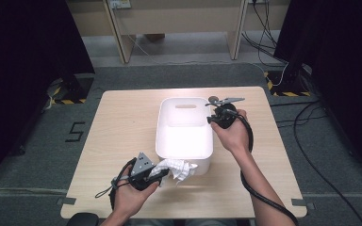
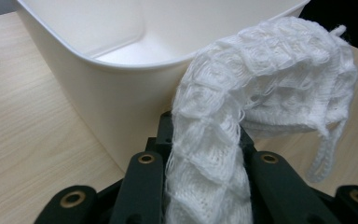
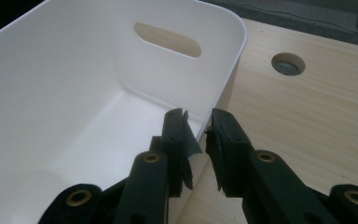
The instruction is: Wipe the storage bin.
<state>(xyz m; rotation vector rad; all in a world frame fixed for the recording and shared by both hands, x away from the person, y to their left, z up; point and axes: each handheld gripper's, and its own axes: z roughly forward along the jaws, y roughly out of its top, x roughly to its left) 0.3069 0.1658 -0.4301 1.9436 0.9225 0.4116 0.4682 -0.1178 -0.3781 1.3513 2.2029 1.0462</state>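
Saw left gripper [image 1: 158, 175] at lower centre of high view, clamped on white knit cloth [image 1: 179, 168]. In left gripper view, found same cloth [image 2: 261, 79] bunched btwn both jaws and flopping out to upper right, w/ loose loop dangling at right edge. Placed cloth just outside near corner of white bin [image 1: 159, 127], above table [image 1: 122, 122], not yet over rim. Saw right gripper [image 1: 213, 117] at centre-right of high view, pinching bin's side wall near top edge, one jaw inside and other outside, per right gripper view [image 3: 200, 123].

Judged risks as follows:
- Could have snagged dangling loop on bin rim [image 2: 74, 51] w/ too low a carry, dragging cloth back out or draping it over edge.
- Could have dropped half outside w/ too early a release, given free end hanging well past jaws.
- Could have tipped or slid light-looking bin w/ a slip of that thin-wall pinch, esp. w/ cloth tugging on rim.
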